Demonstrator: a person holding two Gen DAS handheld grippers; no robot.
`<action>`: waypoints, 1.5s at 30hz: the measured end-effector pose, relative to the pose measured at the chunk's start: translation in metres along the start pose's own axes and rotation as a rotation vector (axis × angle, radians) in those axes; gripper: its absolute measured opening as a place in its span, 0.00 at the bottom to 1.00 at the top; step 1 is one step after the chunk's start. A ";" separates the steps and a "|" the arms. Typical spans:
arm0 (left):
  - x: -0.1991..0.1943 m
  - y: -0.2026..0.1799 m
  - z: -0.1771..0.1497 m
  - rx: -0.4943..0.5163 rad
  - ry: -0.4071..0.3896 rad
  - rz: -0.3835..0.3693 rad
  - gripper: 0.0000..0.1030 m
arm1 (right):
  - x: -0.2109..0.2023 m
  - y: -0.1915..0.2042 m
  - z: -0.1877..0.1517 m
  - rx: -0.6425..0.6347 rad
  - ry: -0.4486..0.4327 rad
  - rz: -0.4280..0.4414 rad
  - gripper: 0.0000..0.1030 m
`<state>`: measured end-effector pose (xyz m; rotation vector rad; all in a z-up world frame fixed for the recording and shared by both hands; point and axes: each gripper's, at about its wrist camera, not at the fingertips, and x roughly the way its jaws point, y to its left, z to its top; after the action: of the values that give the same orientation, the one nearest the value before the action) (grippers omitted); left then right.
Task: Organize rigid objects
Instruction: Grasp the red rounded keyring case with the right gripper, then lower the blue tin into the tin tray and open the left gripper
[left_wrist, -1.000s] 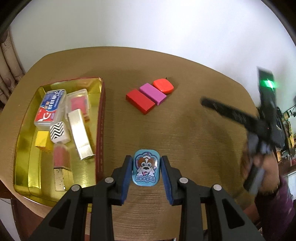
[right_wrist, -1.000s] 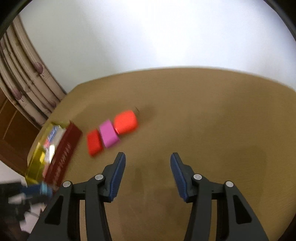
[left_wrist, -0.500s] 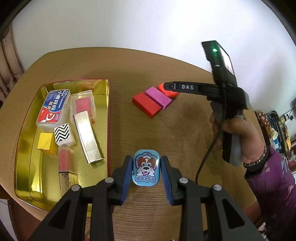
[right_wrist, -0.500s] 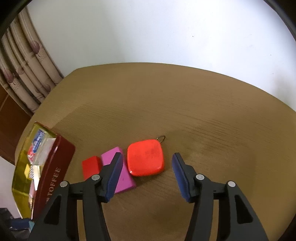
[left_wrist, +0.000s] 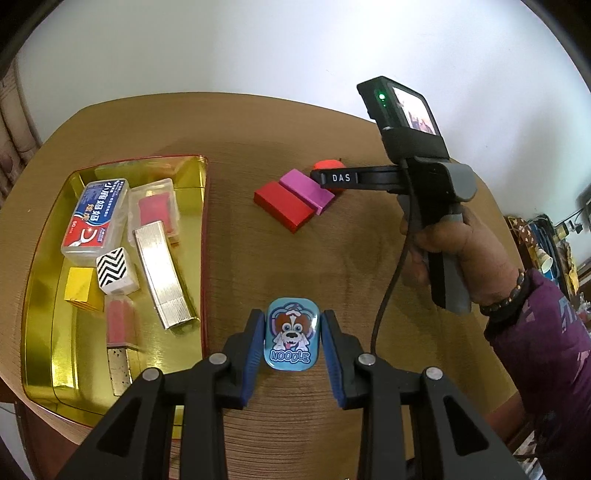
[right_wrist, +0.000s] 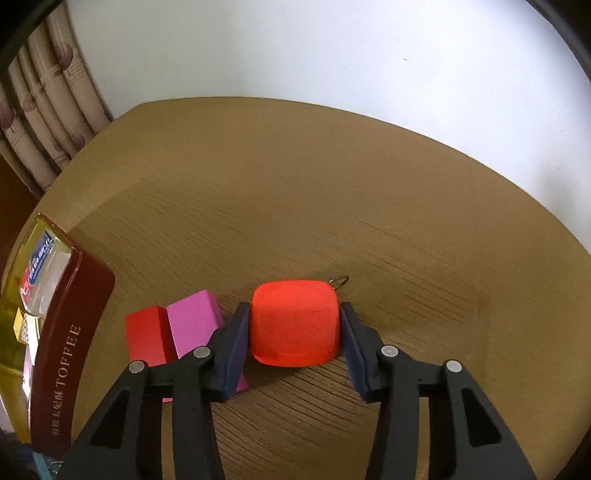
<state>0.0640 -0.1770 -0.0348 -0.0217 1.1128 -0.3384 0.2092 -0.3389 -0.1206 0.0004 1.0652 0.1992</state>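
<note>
My left gripper (left_wrist: 292, 334) is shut on a blue tin with a cartoon dog (left_wrist: 291, 333), held above the table near the gold tray (left_wrist: 44, 332). My right gripper (right_wrist: 294, 325) has its jaws around an orange rounded-square case (right_wrist: 294, 323) with a small metal ring, both pads close against its sides on the table. A pink block (right_wrist: 192, 321) and a red block (right_wrist: 144, 336) lie side by side just left of it. In the left wrist view the right gripper (left_wrist: 325, 177) hides most of the orange case (left_wrist: 327, 164), beside the pink block (left_wrist: 304, 190) and red block (left_wrist: 282, 210).
The gold tray holds a blue-and-red floss box (left_wrist: 96, 216), a clear case (left_wrist: 155, 210), a silver bar (left_wrist: 162, 273), a zigzag cube (left_wrist: 116, 273), a yellow block (left_wrist: 79, 290) and a red-topped piece (left_wrist: 118, 325). Its dark red side (right_wrist: 62, 354) reads TOFFEE. Curtains (right_wrist: 48, 118) hang at the left.
My right gripper swung in from the right, moved up to the orange case and narrowed around it. My left gripper kept hold of the dog tin and barely moved.
</note>
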 end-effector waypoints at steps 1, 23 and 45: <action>0.000 -0.001 0.000 0.001 0.001 -0.002 0.31 | 0.000 0.001 0.000 -0.007 0.000 -0.002 0.42; -0.081 0.106 -0.010 -0.108 -0.086 0.204 0.31 | -0.112 0.015 -0.069 0.118 -0.161 0.118 0.42; -0.025 0.148 -0.018 -0.012 -0.028 0.257 0.31 | -0.156 0.082 -0.079 0.042 -0.162 0.266 0.42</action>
<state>0.0764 -0.0269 -0.0484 0.1047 1.0757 -0.1012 0.0546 -0.2909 -0.0157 0.1942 0.9050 0.4105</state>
